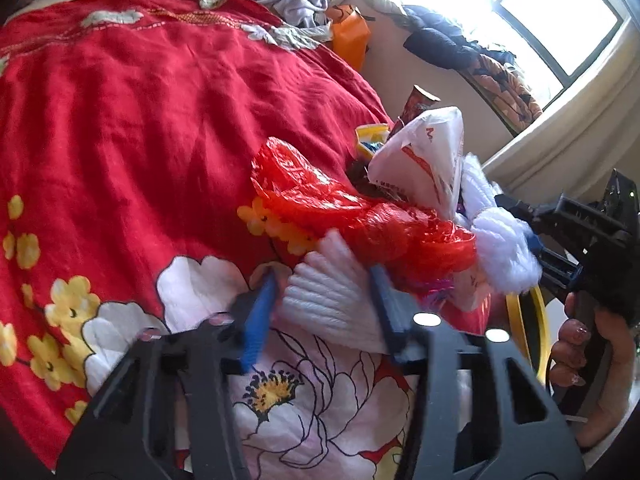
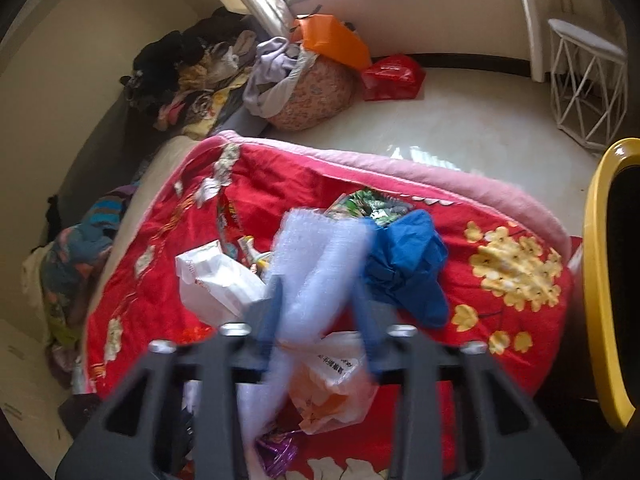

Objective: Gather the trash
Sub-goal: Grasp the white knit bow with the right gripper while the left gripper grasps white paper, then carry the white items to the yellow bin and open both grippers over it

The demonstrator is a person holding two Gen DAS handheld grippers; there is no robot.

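Note:
A pile of trash lies on the red flowered quilt (image 1: pixel 140 120): a red plastic bag (image 1: pixel 360 216), a white printed bag (image 1: pixel 428 160) and snack wrappers (image 1: pixel 372 140). My left gripper (image 1: pixel 324 280) has its blue fingers around a piece of white foam sheet (image 1: pixel 332 300) beside the red bag. My right gripper (image 2: pixel 320 300) is shut on a white foam sheet (image 2: pixel 316 248) and holds it above the quilt (image 2: pixel 500 320). Under it lie a white bag (image 2: pixel 216 280), a blue crumpled bag (image 2: pixel 408 268), an orange-printed bag (image 2: pixel 332 384) and wrappers (image 2: pixel 372 204).
A yellow-rimmed bin (image 2: pixel 600 280) stands at the right of the bed; its rim shows in the left wrist view (image 1: pixel 524 320). Clothes (image 2: pixel 192 76), an orange bag (image 2: pixel 336 40) and a red bag (image 2: pixel 392 76) lie on the floor beyond. A white wire stool (image 2: pixel 588 84) stands far right.

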